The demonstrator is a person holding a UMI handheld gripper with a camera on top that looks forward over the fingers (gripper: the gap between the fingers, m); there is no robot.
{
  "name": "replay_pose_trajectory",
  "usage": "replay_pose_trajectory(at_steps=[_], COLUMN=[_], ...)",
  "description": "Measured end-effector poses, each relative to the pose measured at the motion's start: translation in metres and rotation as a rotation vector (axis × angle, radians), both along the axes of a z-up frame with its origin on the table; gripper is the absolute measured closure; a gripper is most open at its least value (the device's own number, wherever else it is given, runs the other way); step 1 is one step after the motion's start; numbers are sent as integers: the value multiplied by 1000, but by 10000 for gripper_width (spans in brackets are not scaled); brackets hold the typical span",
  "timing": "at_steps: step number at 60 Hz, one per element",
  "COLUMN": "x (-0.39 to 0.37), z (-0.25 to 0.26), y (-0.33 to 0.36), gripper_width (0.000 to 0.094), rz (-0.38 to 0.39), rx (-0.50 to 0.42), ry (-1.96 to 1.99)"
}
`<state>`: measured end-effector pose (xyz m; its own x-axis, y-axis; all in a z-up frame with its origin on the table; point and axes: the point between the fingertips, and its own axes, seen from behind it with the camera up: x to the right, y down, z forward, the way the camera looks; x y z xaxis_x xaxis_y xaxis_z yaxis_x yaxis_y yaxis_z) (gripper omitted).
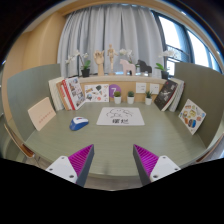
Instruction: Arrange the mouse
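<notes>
Gripper [116, 160] nearest the camera, its two fingers spread apart with nothing between them, magenta pads [82, 157] facing inward, hovering over the near part of a grey-green table [115, 145]. Mouse [79, 123], blue and white, sits on the table well beyond the fingers and to their left, untouched. Just right of the mouse, near the table's middle, lies a white mat [120, 117] with dark markings, flat. Left of the mouse a beige card [42, 113] leans tilted. Behind it books and printed cards [72, 93] stand propped along the far edge. Small purple object [114, 91] further back, center. On the right side a picture card [192, 117] leans, with a dark framed board [167, 95] behind it. Small wooden figures [105, 62] and a plant [160, 70] on the sill, grey curtains [115, 35] behind, windows either side.
</notes>
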<state>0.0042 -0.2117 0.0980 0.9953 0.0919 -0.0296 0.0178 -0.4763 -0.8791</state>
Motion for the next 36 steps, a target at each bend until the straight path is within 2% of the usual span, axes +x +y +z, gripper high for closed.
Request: replay_pose_trajectory(at_steps=[15,24,36], x=[-134,-186,-218], z=[-69,-94,-110], y=[47,91,161], gripper_width=[147,148,155], rz=[52,55,24], rx=[-143,-181,-198], ry=[8,16,-13])
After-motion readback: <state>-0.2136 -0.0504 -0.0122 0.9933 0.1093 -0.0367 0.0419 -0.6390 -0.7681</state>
